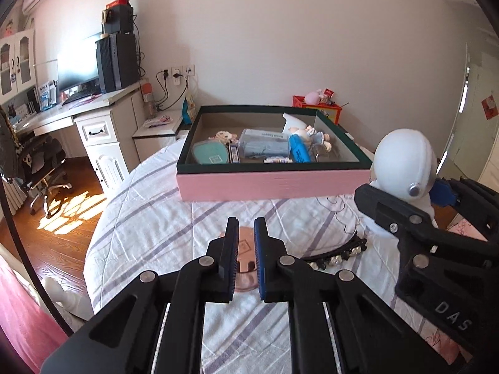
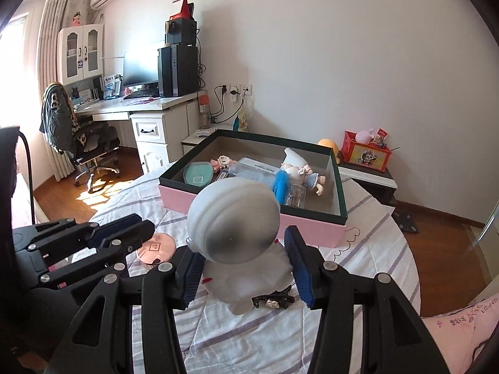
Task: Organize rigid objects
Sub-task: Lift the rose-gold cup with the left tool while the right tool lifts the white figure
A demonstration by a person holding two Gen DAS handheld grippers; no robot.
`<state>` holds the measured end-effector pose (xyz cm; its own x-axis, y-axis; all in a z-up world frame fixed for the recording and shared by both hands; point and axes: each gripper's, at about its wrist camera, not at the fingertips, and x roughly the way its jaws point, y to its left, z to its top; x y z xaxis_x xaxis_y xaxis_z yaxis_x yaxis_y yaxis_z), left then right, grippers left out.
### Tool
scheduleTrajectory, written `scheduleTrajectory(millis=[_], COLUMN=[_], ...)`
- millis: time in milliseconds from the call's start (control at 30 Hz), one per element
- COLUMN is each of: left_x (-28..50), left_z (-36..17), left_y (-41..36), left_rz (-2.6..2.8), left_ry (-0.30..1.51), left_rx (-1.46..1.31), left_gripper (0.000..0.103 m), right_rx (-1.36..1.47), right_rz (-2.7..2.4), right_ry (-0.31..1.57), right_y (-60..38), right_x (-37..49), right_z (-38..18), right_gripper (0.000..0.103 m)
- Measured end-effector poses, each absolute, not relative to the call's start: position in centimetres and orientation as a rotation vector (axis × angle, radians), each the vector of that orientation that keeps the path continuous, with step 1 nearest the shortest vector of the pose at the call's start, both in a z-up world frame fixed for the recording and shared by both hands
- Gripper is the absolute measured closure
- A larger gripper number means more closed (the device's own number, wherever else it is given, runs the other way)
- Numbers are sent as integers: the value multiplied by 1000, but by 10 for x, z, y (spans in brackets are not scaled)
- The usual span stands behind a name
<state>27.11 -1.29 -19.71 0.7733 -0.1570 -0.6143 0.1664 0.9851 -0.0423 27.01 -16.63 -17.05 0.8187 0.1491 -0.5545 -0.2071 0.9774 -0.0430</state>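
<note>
From the left wrist, the left gripper [image 1: 244, 255] is seen clamped on a thin pink disc [image 1: 244, 251], perhaps a compact, above the striped bedcover [image 1: 149, 218]. From the right wrist, the white astronaut figure [image 2: 234, 227] is gripped by the right gripper [image 2: 246, 265], just before the pink box [image 2: 312, 229].

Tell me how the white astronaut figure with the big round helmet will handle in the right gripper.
The white astronaut figure looks hard and glossy, so probably rigid but slippery. The right gripper clamps its narrower body under the bulky helmet, so it may pivot top-heavy. Set in the pink-sided box, it could tip.
</note>
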Motion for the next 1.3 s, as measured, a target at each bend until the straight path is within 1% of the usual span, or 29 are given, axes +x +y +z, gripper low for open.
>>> scheduleTrajectory(millis=[33, 67, 100, 133, 200, 233, 267, 300, 400, 433, 467, 633, 700, 733, 767, 933, 1067, 1100, 1133, 1167, 1200, 1233, 1300], left_x=[271, 272, 270, 266, 265, 266, 266, 267, 271, 272, 273, 285, 292, 295, 297, 293, 291, 294, 297, 301, 306, 311, 310], left_z=[-205, -214, -219, -221, -223, -224, -226, -226, -227, -227, -229, -249, -254, -256, -256, -241, -217, -211, -207, -204, -204, -208, -217], left_y=[-10, -8, -5, -2, 4, 7, 9, 10, 12, 11, 9, -1, -4, -5, -8, -12, -11, -12, -12, -13, -15, -17, -10], left_rz=[-177, -178, -177, -167, -175, -175, -165, -157, -172, -172, -167, -169, -170, -188, -192, -185, -179, -190, -196, -191, -184, -183, -195], left_ry=[680, 711, 706, 676, 691, 697, 702, 698, 700, 706, 710, 767, 781, 788, 795, 745, 684, 681, 667, 663, 683, 721, 735], left_rx=[6, -2, -9, -15, -41, -58, -65, -67, -82, -82, -77, -40, -40, -47, -42, -28, -21, -14, -11, -8, 10, 32, -5], left_gripper=[91, 90, 90, 88, 74, 60, 49, 46, 44, 36, 32, 32, 37, 52, 56, 57, 60, 65, 100, 102, 102, 102, 100], right_rx=[-102, -100, -98, -92, -82, -81, -76, -70, -69, -68, -68, -61, -58, -59, -56, -50, -48, -52, -54, -51, -52, -59, -56], right_rz=[188, 188, 189, 190, 196, 200, 207, 214, 220, 224, 222, 218, 219, 219, 222, 223, 218, 214, 215, 217, 215, 212, 213], right_ry=[586, 592, 610, 624, 649, 658, 663, 673, 678, 682, 683, 700, 706, 712, 714, 709, 686, 677, 670, 663, 654, 652, 656], right_y=[-166, -166, -166, -166, -167, -166, -167, -166, -165, -164, -165, -168, -169, -169, -170, -173, -176, -177, -177, -178, -179, -179, -181], right_x=[268, 267, 268, 268, 268, 268, 266, 268, 269, 271, 272, 276, 278, 280, 281, 284, 289, 290, 293, 296, 298, 302, 307], right_z=[-173, -176, -181, -185, -194, -197, -199, -201, -205, -206, -207, -215, -217, -218, -219, -220, -212, -209, -206, -202, -199, -197, -196], right_gripper=[52, 52, 52, 52, 52, 52, 52, 52, 52, 52, 52, 52, 52, 52, 52, 52, 52, 52, 52, 52, 52, 52, 52])
